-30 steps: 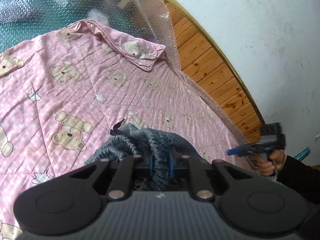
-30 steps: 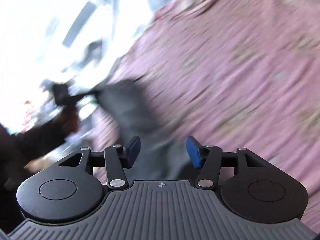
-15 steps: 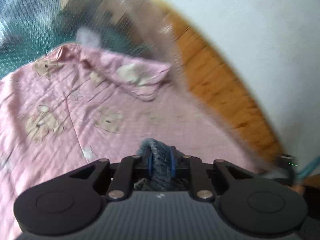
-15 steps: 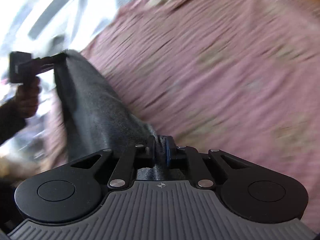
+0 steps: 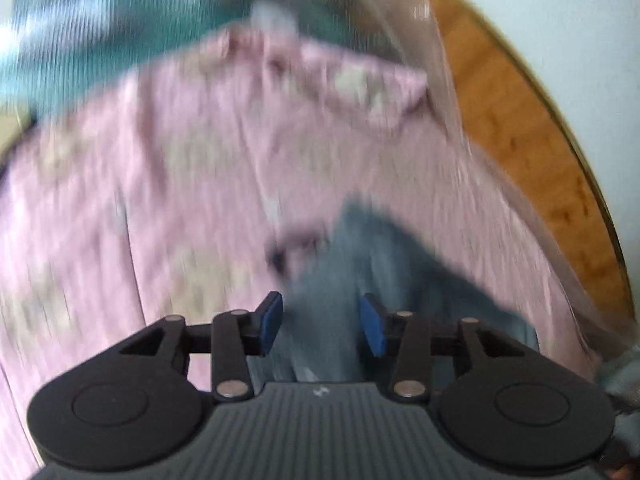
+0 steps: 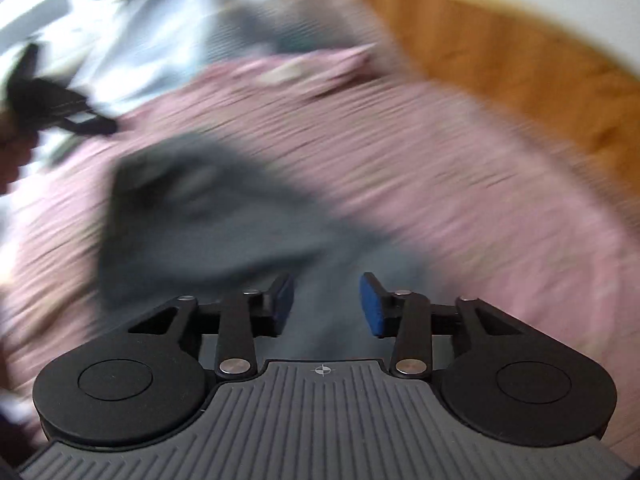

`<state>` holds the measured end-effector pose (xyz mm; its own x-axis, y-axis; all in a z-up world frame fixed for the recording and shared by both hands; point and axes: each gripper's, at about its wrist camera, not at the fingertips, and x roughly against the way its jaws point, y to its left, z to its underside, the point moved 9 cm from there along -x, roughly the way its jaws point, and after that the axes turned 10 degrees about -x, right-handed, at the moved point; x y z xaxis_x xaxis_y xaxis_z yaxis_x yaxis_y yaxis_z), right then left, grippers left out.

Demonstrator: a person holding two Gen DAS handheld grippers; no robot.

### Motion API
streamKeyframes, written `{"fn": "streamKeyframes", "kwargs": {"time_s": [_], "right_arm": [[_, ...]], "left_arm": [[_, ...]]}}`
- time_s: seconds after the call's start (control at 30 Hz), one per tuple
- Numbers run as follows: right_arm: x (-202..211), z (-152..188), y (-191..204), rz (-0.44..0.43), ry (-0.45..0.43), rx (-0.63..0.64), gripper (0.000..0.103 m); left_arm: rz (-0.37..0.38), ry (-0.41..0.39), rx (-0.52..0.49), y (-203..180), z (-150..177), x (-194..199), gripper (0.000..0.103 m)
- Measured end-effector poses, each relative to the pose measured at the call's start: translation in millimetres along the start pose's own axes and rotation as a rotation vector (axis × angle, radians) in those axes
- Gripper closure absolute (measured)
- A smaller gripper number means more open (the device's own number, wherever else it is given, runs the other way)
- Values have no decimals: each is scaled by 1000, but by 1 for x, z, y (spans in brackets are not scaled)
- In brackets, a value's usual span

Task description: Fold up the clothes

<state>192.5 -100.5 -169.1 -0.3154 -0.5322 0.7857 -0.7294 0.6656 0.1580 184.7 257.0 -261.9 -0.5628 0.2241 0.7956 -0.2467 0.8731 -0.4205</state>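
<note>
Both grippers — left gripper, right gripper — agape above grey garment.

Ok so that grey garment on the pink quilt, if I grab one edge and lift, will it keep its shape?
Probably not. The grey garment lies in soft humps and folds on the pink quilt, so it likely droops from any pinch. It looks thick and knit-like, so perhaps weighty. Both the left gripper and right gripper are open.

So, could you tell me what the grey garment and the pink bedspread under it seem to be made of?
Grey garment: soft, matte fabric, possibly knit; it slumps in limp folds, though blur hides the weave. Pink bedspread: thin printed cloth, probably cotton, matte and creased, with pale blurred motifs.
</note>
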Motion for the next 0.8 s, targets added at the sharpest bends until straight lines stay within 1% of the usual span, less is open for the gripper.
{"fn": "streamKeyframes", "kwargs": {"time_s": [0.07, 0.1, 0.17, 0.23, 0.27, 0.3, 0.33, 0.37, 0.4, 0.47, 0.57, 0.67, 0.73, 0.77, 0.8], "right_arm": [[-12, 33, 39, -73, 77, 59, 55], [-19, 46, 49, -78, 102, 83, 55], [-32, 68, 62, -54, 150, 136, 56], [-40, 84, 65, -17, 193, 172, 58], [-42, 88, 67, -2, 201, 172, 62], [-42, 91, 67, 13, 209, 169, 78], [-39, 93, 65, 27, 215, 161, 87], [-37, 95, 64, 43, 215, 153, 103], [-39, 94, 66, 60, 203, 146, 103], [-35, 93, 76, 58, 188, 138, 103], [-25, 91, 92, 31, 173, 128, 103], [-24, 94, 108, 6, 177, 116, 103], [-36, 107, 111, 10, 203, 94, 103], [-43, 114, 111, 16, 217, 81, 103], [-46, 119, 109, 16, 228, 59, 103]], "left_arm": [[0, 23, 32, -3, 20, -13, 60], [8, 20, 49, -3, 22, -19, 60], [-5, 16, 51, -4, 24, -30, 60], [-12, 13, 34, -5, 23, -31, 61], [-11, 10, 26, -5, 21, -29, 67], [-10, 7, 17, -5, 20, -28, 72], [-9, 4, 9, -6, 19, -26, 76], [-7, 1, 0, -6, 18, -24, 83], [-6, -2, -8, -6, 17, -23, 89], [6, -27, -14, -6, 11, -12, 94], [5, -47, -12, -1, 4, 6, 95], [-46, 27, -11, 14, 18, -3, 95], [-103, 69, -24, 22, 30, -11, 92], [-132, 71, -33, 24, 33, -11, 81], [-161, 72, -42, 26, 35, -12, 81]]}}
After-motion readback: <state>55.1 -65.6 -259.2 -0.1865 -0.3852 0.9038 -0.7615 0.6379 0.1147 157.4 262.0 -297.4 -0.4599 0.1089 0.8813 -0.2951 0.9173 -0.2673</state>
